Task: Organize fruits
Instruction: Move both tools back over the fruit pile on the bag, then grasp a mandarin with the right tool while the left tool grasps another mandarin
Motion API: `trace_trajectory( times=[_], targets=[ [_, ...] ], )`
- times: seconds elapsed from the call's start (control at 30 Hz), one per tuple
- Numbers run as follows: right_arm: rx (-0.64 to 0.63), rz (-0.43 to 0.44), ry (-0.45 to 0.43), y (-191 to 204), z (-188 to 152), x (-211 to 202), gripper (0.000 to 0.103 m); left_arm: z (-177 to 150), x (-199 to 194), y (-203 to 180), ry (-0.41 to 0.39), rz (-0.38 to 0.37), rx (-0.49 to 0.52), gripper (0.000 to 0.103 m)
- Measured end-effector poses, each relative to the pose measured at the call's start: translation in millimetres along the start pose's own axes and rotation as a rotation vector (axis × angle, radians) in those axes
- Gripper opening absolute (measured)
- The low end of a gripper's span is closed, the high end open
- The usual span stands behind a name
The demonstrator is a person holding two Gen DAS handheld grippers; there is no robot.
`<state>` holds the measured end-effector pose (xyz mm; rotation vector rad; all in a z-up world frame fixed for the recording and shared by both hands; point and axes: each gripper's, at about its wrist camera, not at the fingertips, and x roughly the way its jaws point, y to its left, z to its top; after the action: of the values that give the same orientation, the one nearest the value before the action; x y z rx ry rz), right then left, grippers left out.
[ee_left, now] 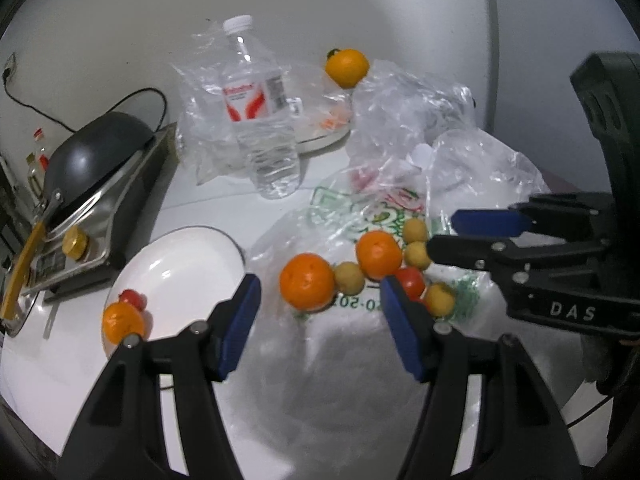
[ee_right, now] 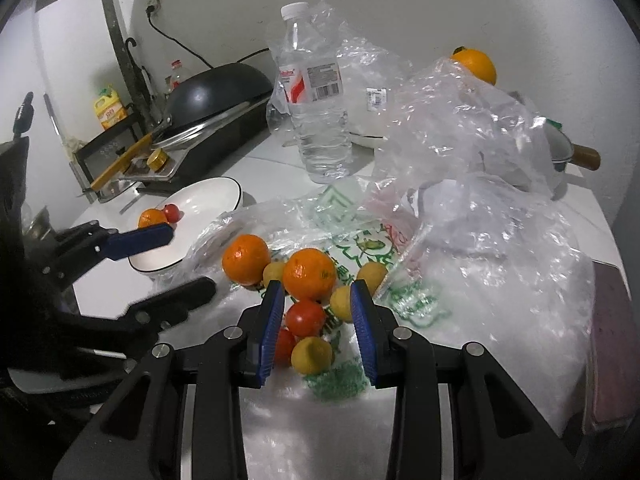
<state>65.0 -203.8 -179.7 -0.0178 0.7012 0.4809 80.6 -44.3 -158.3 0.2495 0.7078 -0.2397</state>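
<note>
The right gripper is low over the fruit pile, and its blue fingers are spread apart with nothing pinched between them. A red tomato sits in the gap, but the fingers do not look like they touch it. Just below it is a small yellow fruit, and another red tomato peeks out beside the left finger.

The left gripper is wide open too and holds nothing. It hangs just above the table, between the plate and the pile.

The fruits lie on a flat plastic bag with green print. Two oranges are there: one orange is right past the right gripper's tips, and the other orange is to its left. More little yellow fruits lie around them, touching.

To the left stands a white plate with a dark rim. On it are a small orange and a little tomato, side by side.

Farther back stands a clear water bottle with a white cap. Crumpled clear bags pile up on the right. Behind them sits one more big orange. A black pan rests on a stove at the back left.
</note>
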Motion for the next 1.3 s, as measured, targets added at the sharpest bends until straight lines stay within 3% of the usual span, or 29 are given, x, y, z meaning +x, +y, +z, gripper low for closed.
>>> trace_trajectory(
  times=[0.43, 0.6, 0.73, 0.87, 1.3],
  targets=[
    [-0.048, 0.086, 0.083, -3.5, 15.4, 46.6, 0.036, 2.3, 44.4, 9.0, 0.086, -0.025, -0.051, 0.063],
    [-0.028, 0.109, 0.106, -11.1, 17.0, 57.6, 0.041, 1.8, 58.1, 9.4, 0.107, 0.028, -0.007, 0.056],
    [-0.026, 0.103, 0.117, -14.2, 17.8, 62.0, 0.042, 1.4, 68.7, 10.1, 0.128, 0.012, 0.011, 0.056],
    [-0.032, 0.108, 0.109, -14.3, 19.1, 64.3, 0.042, 4.3, 72.8, 8.5, 0.126, -0.007, 0.021, 0.045],
    [-0.028, 0.089, 0.042, -15.9, 22.4, 49.1, 0.039, 4.3, 61.9, 0.1, 0.104, -0.041, 0.034, 0.044]
  ],
)
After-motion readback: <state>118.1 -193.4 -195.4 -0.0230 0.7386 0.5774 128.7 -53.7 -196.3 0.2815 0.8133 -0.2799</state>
